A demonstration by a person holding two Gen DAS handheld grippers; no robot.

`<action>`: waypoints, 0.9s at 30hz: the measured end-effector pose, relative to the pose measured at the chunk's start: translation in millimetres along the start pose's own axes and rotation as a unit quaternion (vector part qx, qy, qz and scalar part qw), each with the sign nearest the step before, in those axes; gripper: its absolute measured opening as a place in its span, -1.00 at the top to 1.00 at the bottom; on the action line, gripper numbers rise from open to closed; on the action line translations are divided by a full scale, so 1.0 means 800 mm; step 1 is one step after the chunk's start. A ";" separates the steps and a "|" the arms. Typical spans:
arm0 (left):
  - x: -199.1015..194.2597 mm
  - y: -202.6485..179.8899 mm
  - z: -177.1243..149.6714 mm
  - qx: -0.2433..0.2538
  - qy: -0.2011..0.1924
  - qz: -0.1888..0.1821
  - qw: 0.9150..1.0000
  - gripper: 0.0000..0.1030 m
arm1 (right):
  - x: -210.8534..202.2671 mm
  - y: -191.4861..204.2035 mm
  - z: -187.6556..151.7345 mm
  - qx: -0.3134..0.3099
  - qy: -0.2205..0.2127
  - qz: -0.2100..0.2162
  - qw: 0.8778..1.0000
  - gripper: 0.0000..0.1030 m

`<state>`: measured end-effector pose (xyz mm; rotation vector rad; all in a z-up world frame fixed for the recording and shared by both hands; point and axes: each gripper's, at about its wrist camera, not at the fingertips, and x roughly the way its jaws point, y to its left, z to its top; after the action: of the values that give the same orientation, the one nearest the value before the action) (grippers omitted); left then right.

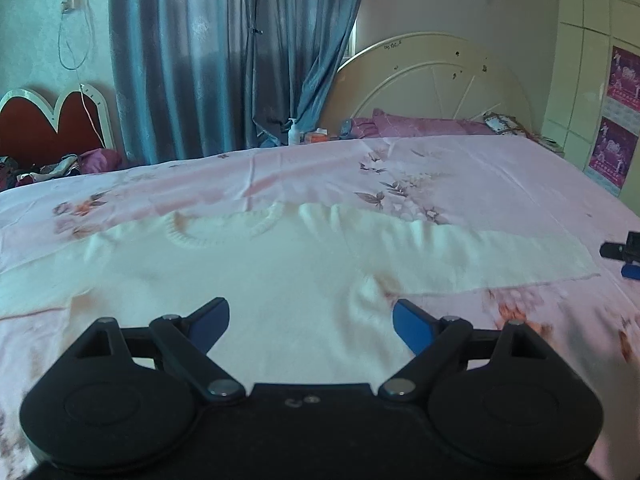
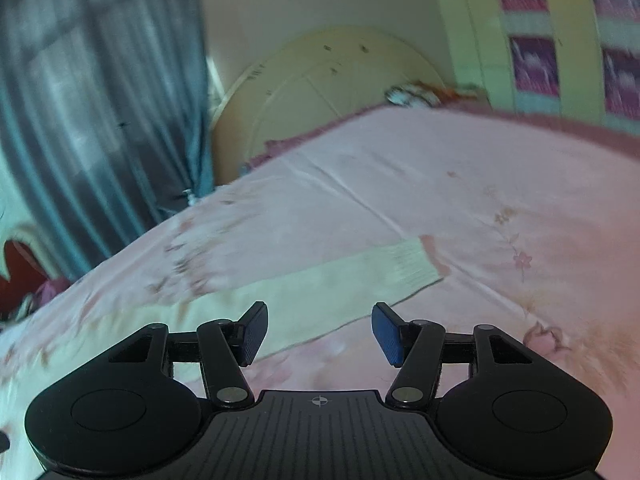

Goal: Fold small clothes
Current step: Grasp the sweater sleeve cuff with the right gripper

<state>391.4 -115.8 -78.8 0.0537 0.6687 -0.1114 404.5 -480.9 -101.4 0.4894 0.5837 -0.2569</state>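
Note:
A small cream knit sweater (image 1: pixel 280 272) lies flat on the pink floral bedsheet (image 1: pixel 460 168), neckline toward the far side, one sleeve (image 1: pixel 480 256) stretched out to the right. My left gripper (image 1: pixel 310 322) hovers over the sweater's body near the right armpit, jaws wide apart with nothing between them. In the right wrist view the same sleeve (image 2: pixel 320 284) runs to its ribbed cuff (image 2: pixel 416 264). My right gripper (image 2: pixel 320 330) hangs above the sleeve's lower edge, jaws apart and empty. The right gripper's tip (image 1: pixel 624 256) shows at the right edge of the left wrist view.
A cream round headboard (image 1: pixel 436 80) and purple pillows (image 1: pixel 420 124) stand at the far end of the bed. A lotion bottle (image 1: pixel 294 132) and small items sit by the blue curtain (image 1: pixel 224 60). A red heart-shaped headboard (image 1: pixel 52 120) is at the left.

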 end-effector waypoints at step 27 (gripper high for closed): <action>0.106 0.016 0.033 0.007 0.084 0.011 0.996 -0.63 | 0.085 -0.051 0.030 0.056 0.009 -0.027 0.998 0.98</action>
<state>475.2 -112.4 -110.7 0.0840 0.8360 -0.0905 455.2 -534.5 -138.6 0.5855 0.6029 -0.3381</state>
